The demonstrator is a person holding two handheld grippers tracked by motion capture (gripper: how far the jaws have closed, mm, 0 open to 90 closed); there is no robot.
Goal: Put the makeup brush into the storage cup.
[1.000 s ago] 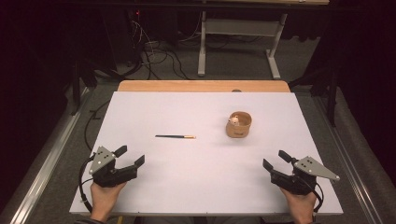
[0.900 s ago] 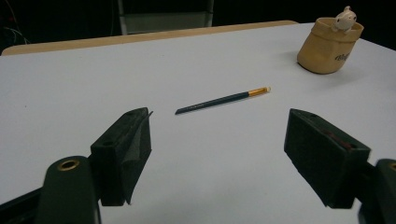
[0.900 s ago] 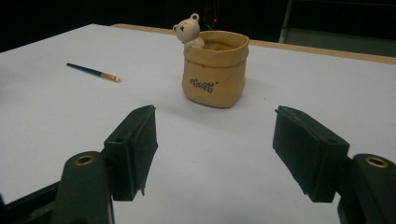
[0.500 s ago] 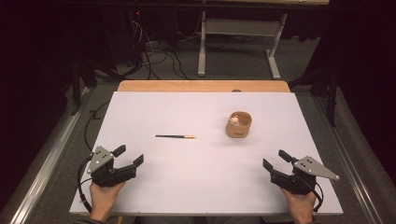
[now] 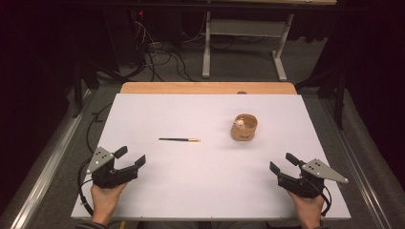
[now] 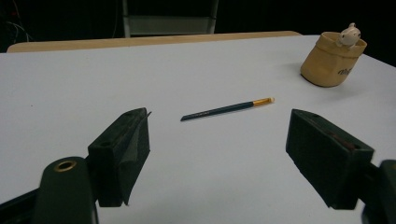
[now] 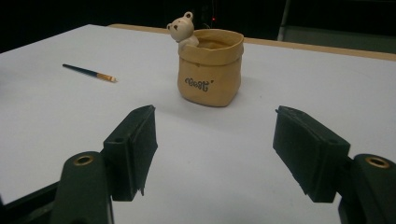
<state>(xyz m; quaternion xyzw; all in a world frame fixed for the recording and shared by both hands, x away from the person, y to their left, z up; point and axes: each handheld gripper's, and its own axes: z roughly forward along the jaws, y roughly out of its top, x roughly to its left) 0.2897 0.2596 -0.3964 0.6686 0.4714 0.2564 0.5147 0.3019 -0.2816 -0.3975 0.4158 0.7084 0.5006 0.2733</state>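
The pencil (image 5: 179,140) lies flat near the middle of the white table (image 5: 200,191), its long axis running left to right with the gold-banded end toward the tan bear pot (image 5: 244,128) that stands apart to its right. It sits ahead and to the right of my left gripper (image 5: 130,160), the nearer one, while my right gripper (image 5: 282,164) faces the pot; both have jaws spread wide and empty. Against the earlier frames, I see nothing moved.

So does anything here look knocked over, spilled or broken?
Nothing stands out. The tan cup stands upright, a small bear figure at its rim. The pencil lies flat beside it, apart. Nothing has spilled on the white table.
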